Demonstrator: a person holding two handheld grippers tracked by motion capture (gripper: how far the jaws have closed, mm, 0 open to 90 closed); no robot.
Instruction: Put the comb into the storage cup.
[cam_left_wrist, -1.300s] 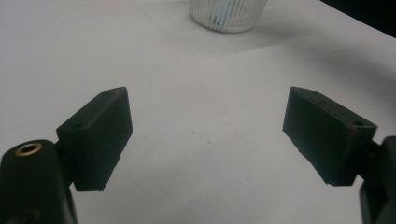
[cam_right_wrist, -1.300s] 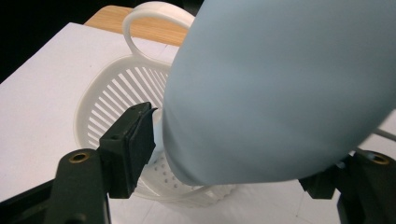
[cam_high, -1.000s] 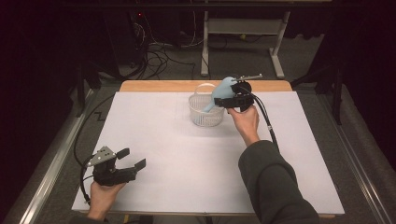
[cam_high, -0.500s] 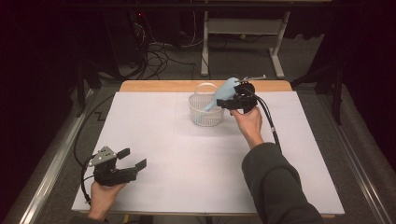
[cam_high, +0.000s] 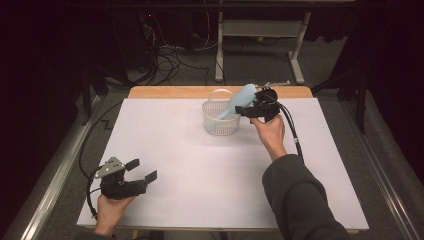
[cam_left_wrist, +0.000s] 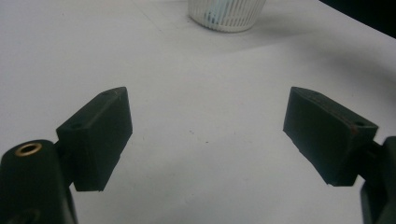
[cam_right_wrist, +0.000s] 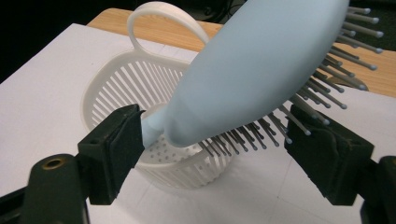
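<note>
1. White table top (cam_high: 190, 165) over a wooden edge, dark room with cables behind.
2. At near left, left gripper (cam_high: 141, 171) low over the table, jaws spread wide, nothing between.
3. Farther right, white slatted basket (cam_high: 220, 120) near the far edge.
4. Light blue hairbrush (cam_high: 239, 100) tilted, handle down inside the basket, head leaning at the rim.
5. Right gripper (cam_high: 246, 109) beside the basket, jaws just opened wide, brush (cam_right_wrist: 252, 74) between, pads not pressing.
</note>
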